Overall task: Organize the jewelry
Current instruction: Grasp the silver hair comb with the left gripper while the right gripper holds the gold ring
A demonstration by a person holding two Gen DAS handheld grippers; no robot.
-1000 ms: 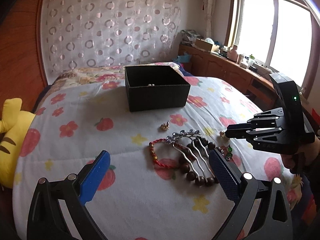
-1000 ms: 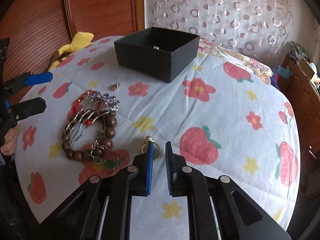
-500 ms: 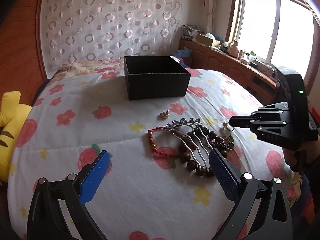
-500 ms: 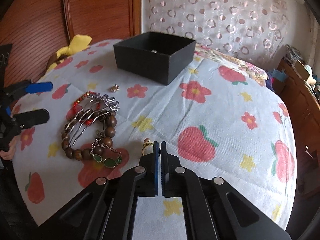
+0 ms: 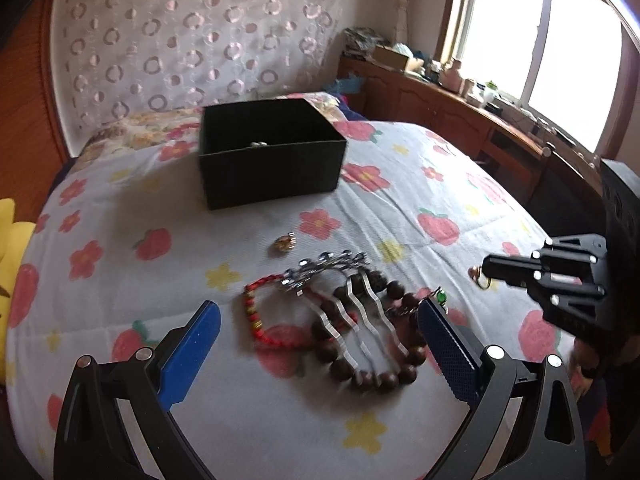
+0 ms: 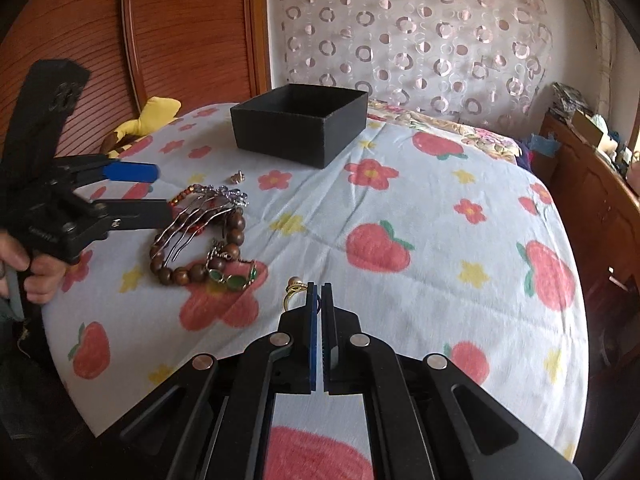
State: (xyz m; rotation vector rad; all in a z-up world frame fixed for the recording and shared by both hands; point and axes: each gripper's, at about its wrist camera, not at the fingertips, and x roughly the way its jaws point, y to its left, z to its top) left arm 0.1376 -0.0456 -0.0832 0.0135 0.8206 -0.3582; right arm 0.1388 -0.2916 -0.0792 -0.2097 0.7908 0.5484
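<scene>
Right now the right tongs (image 6: pixel 320 300) are clenched on a gold ring (image 6: pixel 294 289), which sticks out to the left of the pinched blue pads and hangs just above the bedspread (image 6: pixel 420 208); the left wrist view shows the same ring (image 5: pixel 478 276) at the tip of the right tongs (image 5: pixel 490 269), clear of the cloth

The left tongs (image 5: pixel 316 344) are released, their blue pads spread wide, low over the pile of jewelry on the bed. A hand (image 6: pixel 38 276) grips their handle at the left edge of the right wrist view, where the left tongs (image 6: pixel 160 192) point at the pile from the side

The pile holds a silver hair comb (image 5: pixel 344 292) with wavy prongs lying across a bracelet of dark wooden beads (image 5: pixel 368 344), a red cord bracelet (image 5: pixel 260 316) just beside them, and a chain with green stones (image 6: pixel 230 276) touching the wooden beads on the side nearer the right tongs. A small gold piece (image 5: pixel 285 242) lies apart from the pile, between it and the black box (image 5: pixel 272 152)

That box stands open farther up the bed, well apart from both tongs, with something small and pale (image 5: pixel 258 144) showing just over its front wall. A yellow soft toy (image 6: pixel 148 118) lies at the edge of the bed by the wooden headboard (image 6: pixel 180 28)
</scene>
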